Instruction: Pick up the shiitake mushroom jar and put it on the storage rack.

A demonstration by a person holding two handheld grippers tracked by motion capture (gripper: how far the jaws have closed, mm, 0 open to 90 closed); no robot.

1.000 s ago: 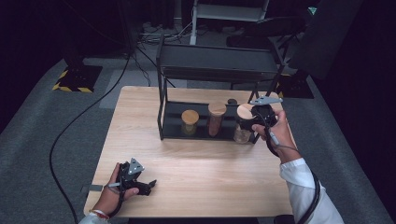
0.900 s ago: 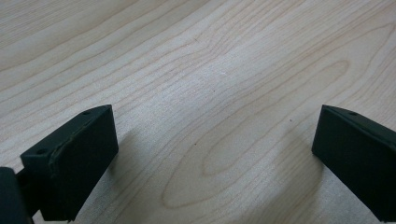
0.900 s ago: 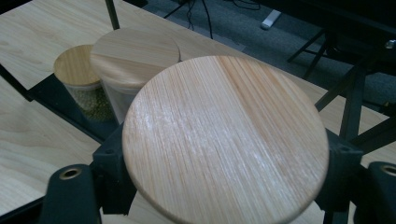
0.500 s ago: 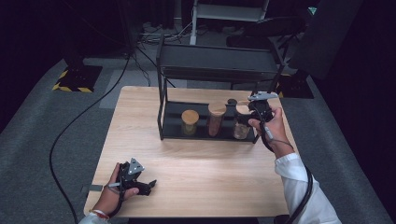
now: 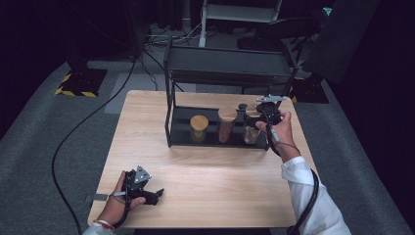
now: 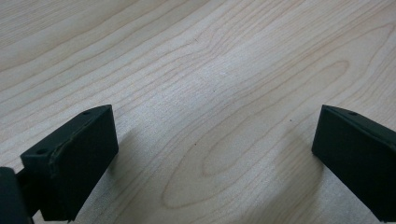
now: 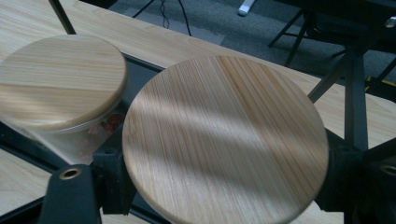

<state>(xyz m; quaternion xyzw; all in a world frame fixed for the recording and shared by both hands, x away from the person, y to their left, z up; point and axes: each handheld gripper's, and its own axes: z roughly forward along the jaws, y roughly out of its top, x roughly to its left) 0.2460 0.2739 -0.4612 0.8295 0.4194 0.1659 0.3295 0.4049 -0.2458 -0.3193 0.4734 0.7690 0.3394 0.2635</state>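
A black two-level rack (image 5: 230,66) stands at the back of the wooden table (image 5: 210,181). On its lower shelf are three glass jars with round wooden lids: a short one (image 5: 199,127), a taller one (image 5: 227,125) and a right-hand one (image 5: 251,131). My right gripper (image 5: 266,113) is shut on the right-hand jar's lid (image 7: 224,116), with a black jaw on each side of its rim. The neighbouring jar's lid (image 7: 60,79) lies just beside it. My left gripper (image 5: 155,195) rests open near the table's front left, with bare wood between its jaws (image 6: 215,154).
The rack's upper shelf overhangs the jars, and its thin black posts (image 7: 352,93) stand close to the held jar. Cables (image 5: 73,132) trail over the grey floor left of the table. Dark stands and equipment (image 5: 337,39) sit behind the table.
My right gripper has shifted slightly left and farther in toward the rack, still holding the jar's lid. The left gripper has not moved.
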